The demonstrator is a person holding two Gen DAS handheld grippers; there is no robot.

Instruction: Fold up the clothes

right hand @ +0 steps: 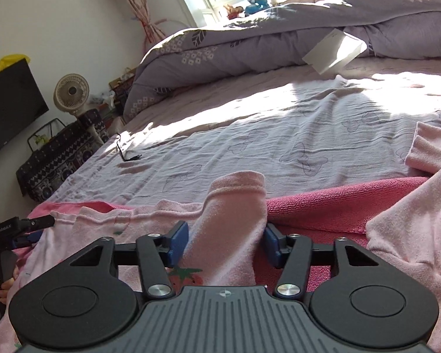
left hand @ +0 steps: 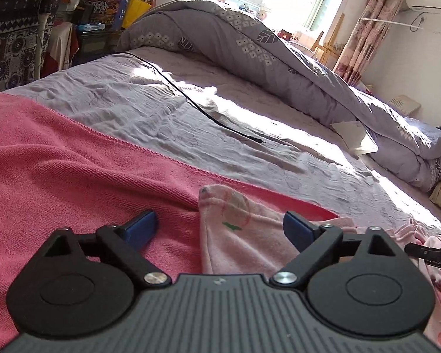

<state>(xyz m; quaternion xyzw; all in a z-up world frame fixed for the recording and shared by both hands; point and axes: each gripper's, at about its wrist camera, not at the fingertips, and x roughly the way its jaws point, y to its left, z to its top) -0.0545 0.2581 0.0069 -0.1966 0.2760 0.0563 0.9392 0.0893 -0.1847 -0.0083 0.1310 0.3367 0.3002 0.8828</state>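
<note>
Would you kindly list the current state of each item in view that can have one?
Left claw: open, a corner of the pink garment between its pads, untouched.
Right claw: closed on a bunched fold of the garment, pads pressing both sides.
Pink garment: crumpled, unfolded.
Pink towel: spread flat beneath the garment.
Quilt: rolled up at the far side of the bed.
Black cable: loose on the sheet.
</note>
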